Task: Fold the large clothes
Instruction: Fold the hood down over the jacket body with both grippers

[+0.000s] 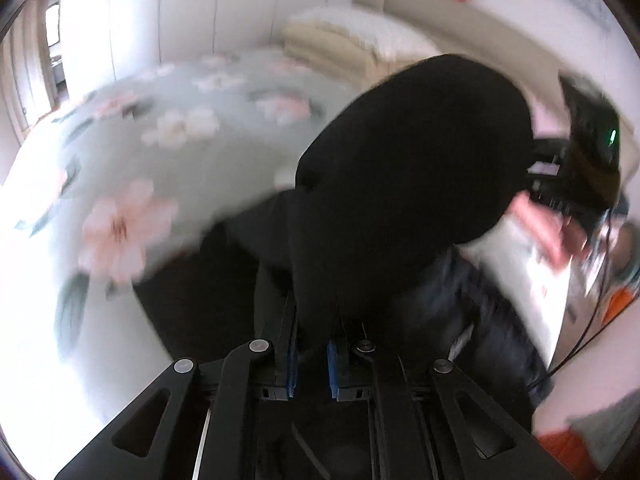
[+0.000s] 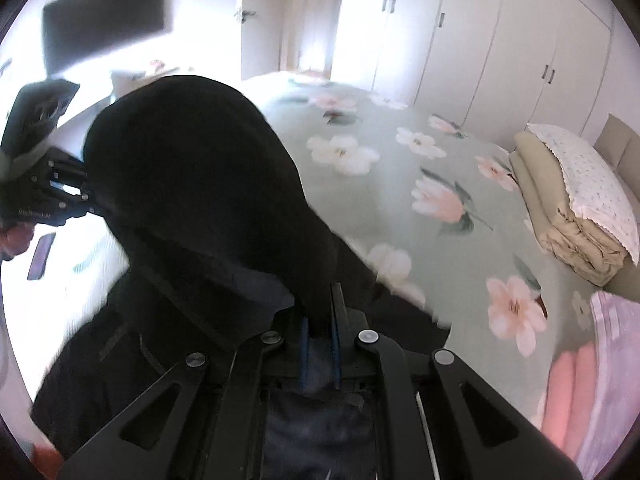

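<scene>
Black garment point(image 1: 412, 168) cloth fills the nearest part of both wrist views; it is one large dark piece, lifted above the bed point(image 1: 224, 148), with a lower edge reaching down to the bedspread.

Left gripper point(image 1: 311, 344): its two blue-padded fingers point(image 1: 291, 360) stand close together with a fold of the garment pinched between them, and the cloth billows up beyond them into a rounded dome. Right gripper point(image 2: 320, 340): its two fingers point(image 2: 337, 344) are likewise drawn nearly together and clamped on the garment's edge, with dark lining showing just behind them.

On the bed, a green spread printed with many pink and white flowers covers the mattress. Toward the head of the bed, beyond the garment, one stack of folded beige bedding point(image 2: 560, 216) carries one white lace-edged pillow point(image 2: 588, 176) on top. At the near right edge of the bed, in the right wrist view, lies pink and lilac folded cloth point(image 2: 584, 392); how many pieces I cannot tell. One phone point(image 2: 41, 255) lies on a white surface left of the garment. White wardrobe doors point(image 2: 520, 52) line the wall beyond the bed.
</scene>
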Available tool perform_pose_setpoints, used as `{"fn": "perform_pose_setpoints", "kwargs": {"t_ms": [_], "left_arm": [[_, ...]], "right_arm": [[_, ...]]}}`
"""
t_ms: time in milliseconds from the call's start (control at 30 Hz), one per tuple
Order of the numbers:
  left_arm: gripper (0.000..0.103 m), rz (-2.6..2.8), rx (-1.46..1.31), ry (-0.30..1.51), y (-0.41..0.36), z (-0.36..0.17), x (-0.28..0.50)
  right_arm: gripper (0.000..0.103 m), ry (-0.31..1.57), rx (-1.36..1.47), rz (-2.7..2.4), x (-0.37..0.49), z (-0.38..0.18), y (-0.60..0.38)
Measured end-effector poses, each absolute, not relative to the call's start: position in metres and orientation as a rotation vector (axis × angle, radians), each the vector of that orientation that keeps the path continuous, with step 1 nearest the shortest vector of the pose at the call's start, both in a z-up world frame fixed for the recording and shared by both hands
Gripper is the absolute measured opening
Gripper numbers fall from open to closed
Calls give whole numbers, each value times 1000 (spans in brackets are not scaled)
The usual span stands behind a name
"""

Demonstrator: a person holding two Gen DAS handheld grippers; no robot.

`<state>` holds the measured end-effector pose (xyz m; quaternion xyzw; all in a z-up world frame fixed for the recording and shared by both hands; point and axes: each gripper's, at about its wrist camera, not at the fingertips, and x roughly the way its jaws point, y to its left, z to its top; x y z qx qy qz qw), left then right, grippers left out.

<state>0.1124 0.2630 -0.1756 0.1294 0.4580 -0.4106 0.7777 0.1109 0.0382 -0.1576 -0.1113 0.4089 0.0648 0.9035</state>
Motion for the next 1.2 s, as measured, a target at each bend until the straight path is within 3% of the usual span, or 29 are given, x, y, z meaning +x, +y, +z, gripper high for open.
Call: {"fn": "perform_pose_setpoints", "kwargs": {"t_ms": [167,233,367,533,633,667,700,800,1067,1200], "left_arm": [[14,-789,387,1215,280,-263,72],[14,-745,366,1272,295,-275,65],[14,-703,282,1227,313,-239,70],[20,-757,214,1062,291,-166,92],[31,-805,187,995,262,-141,110],[33,-814,176,985,251,-140,116],[36,-820,168,983,243,-142,121],[37,-854,118,1050,222,-176,129],[37,-783,23,1332,212,-328,96],[37,-772,-56,1285,216,-334,92]], "right_arm": [[13,1049,-242,107,79,-235,37],[14,1127,-203,80,68,-256,25],[18,1211,-71,64,45,-255,3],[22,1142,45,96,50,-197,2],[50,1037,108,156,70,-156,10],[57,1010,121,168,77,-149,14],[57,991,142,195,86,-145,18],[57,1002,168,224,109,-161,34],[52,1300,141,159,99,-313,59],[52,1267,208,130,82,-341,56]]}}
